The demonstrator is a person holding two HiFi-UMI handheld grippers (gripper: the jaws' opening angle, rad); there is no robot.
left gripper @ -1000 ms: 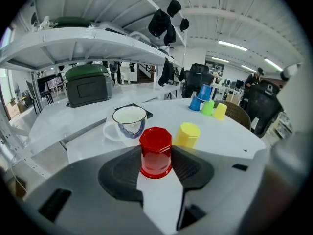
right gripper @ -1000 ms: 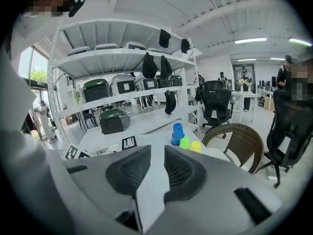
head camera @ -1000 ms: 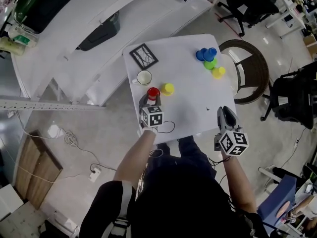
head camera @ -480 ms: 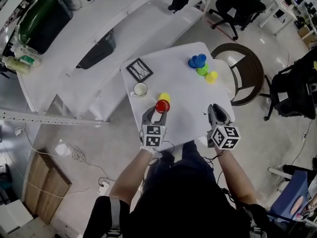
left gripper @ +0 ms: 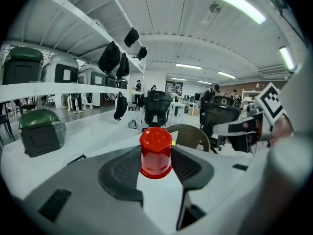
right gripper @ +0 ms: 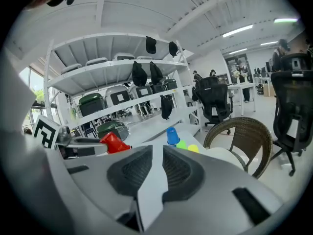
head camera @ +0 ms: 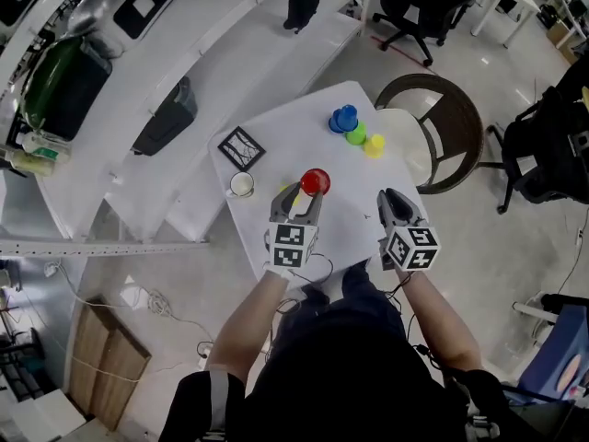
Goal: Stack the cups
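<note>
- Green case [head camera: 53,88]: upper left of the head view, on a long white bench [head camera: 230,72].
- Dark bag [head camera: 166,118]: on the same bench, to the right of the case.
- White table [head camera: 350,187]: centre of the head view, seen corner-on.
- Black-framed mat [head camera: 241,147]: flat on the table's left part.
- White mug [head camera: 241,185]: upright on the table, just below the mat in the frame and left of the left gripper.
- Left gripper [head camera: 306,194]: centre of the head view, over the table's near half. The jaws are clamped on the red cup.
- Red cup [head camera: 315,181]: held upside down, base uppermost. In the left gripper view it sits squarely between the two ribbed pads, one pad against each side wall. The base stands above the pads and the rim sits low between them. It is carried clear of the table top and well apart from the other cups.
- Blue cups [head camera: 343,118]: close together at the table's far right part, upside down.
- Green cup [head camera: 355,137]: just below and right of the blue cups in the frame.
- Yellow cup [head camera: 373,145]: just right of the green cup, near the table's edge.
- Right gripper [head camera: 394,203]: right of centre, over the table's near right edge. The jaws have just been closing and stand a narrow slit apart, with nothing between the pads. In its own view the blue, green and yellow cups lie well beyond the jaw tips, and the red cup shows off to the left.
- Wicker chair [head camera: 460,127]: right of the table, on the floor.
</note>
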